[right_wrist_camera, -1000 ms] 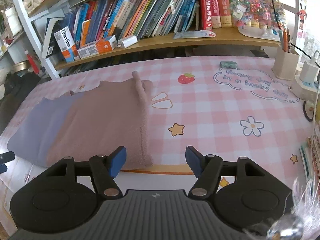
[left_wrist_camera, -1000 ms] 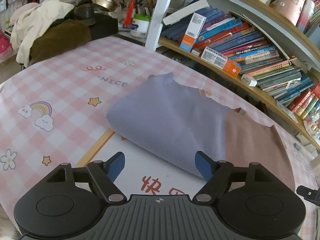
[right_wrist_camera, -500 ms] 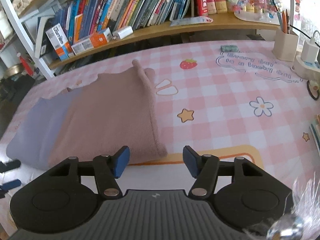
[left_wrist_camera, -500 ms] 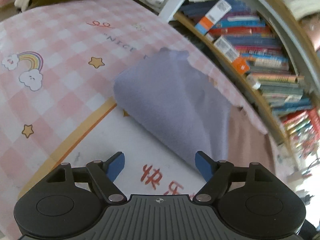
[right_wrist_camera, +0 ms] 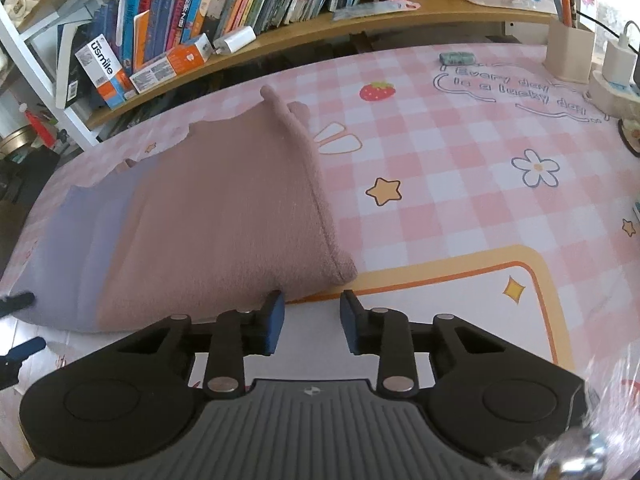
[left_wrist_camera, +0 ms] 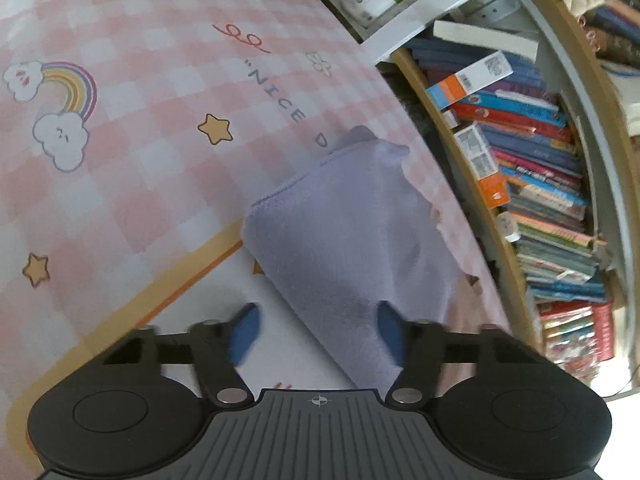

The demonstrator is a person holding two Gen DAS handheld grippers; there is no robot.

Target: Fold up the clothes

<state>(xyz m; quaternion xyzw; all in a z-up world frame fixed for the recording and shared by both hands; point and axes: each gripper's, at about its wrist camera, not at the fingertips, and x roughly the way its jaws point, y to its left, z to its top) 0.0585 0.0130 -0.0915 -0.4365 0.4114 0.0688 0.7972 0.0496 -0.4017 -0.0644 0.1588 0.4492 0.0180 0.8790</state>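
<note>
Tongs, two: left tongs (left_wrist_camera: pixel 318 330) closing over one folded garment (left_wrist_camera: pixel 352 240), right tongs (right_wrist_camera: pixel 312 322) closing at its edge.

My garment (right_wrist_camera: pixel 224 216) lying flat and folded lengthwise on the tabletop (right_wrist_camera: pixel 460 184), fuzzy knit, brown at my right end, lavender at my left end (left_wrist_camera: pixel 352 240); ribbed hem along the brown edge

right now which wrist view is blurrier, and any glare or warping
Left wrist view: motion smear on the closing left gripper and the bookshelf. Right wrist view: sharp; the pink and lilac cloth reads crisp, glare washes its right edge. Both bend straight lines, fisheye.
</note>
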